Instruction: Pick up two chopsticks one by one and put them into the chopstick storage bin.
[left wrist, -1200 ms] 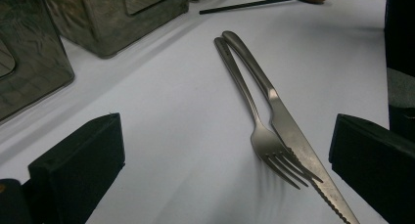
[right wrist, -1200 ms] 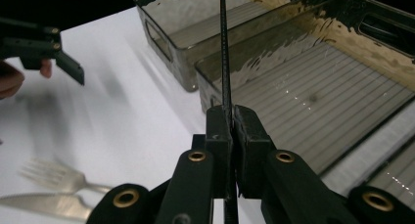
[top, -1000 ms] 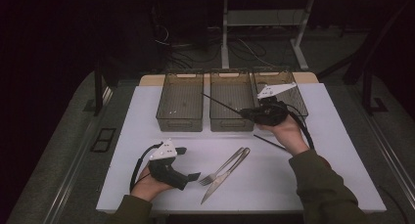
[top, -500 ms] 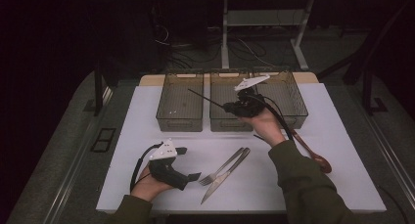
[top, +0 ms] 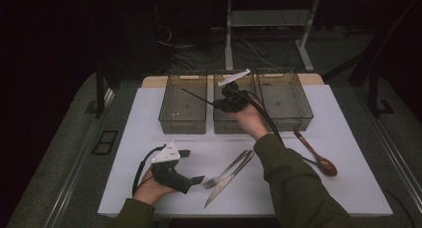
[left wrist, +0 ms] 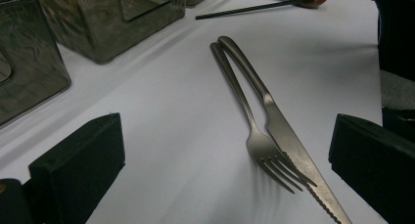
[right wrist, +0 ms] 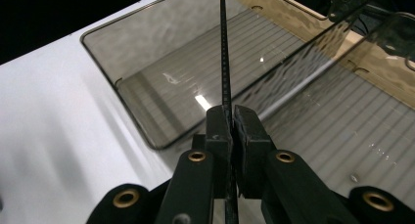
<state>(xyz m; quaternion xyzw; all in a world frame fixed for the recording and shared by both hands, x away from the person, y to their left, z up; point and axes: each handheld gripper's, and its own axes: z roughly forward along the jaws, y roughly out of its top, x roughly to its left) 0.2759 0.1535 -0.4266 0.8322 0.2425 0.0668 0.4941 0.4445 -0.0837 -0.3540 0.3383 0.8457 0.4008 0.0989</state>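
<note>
My right gripper [top: 218, 104] is shut on a thin black chopstick [top: 199, 96], held above the middle bin [top: 225, 126]; the stick's far end reaches over the left bin [top: 181, 119]. In the right gripper view the chopstick [right wrist: 223, 62] runs up from between the closed pads [right wrist: 219, 131], with the left bin [right wrist: 122, 92] under it. My left gripper [top: 191, 166] rests on the white table near the front left, open and holding nothing. In the left gripper view a fork [left wrist: 254, 136] and a knife [left wrist: 286, 138] lie side by side between its jaws' line of sight.
A third clear bin [top: 284, 119] stands at the back right. A wooden spoon [top: 314, 154] lies right of my right forearm, with a second black chopstick [left wrist: 254, 9] beside it. Fork [top: 226, 171] and knife [top: 233, 180] lie at the front centre of the white mat [top: 129, 138].
The right hand carried the chopstick leftward from the right bin to above the middle bin, uncovering the wooden spoon. The left hand stayed put.
</note>
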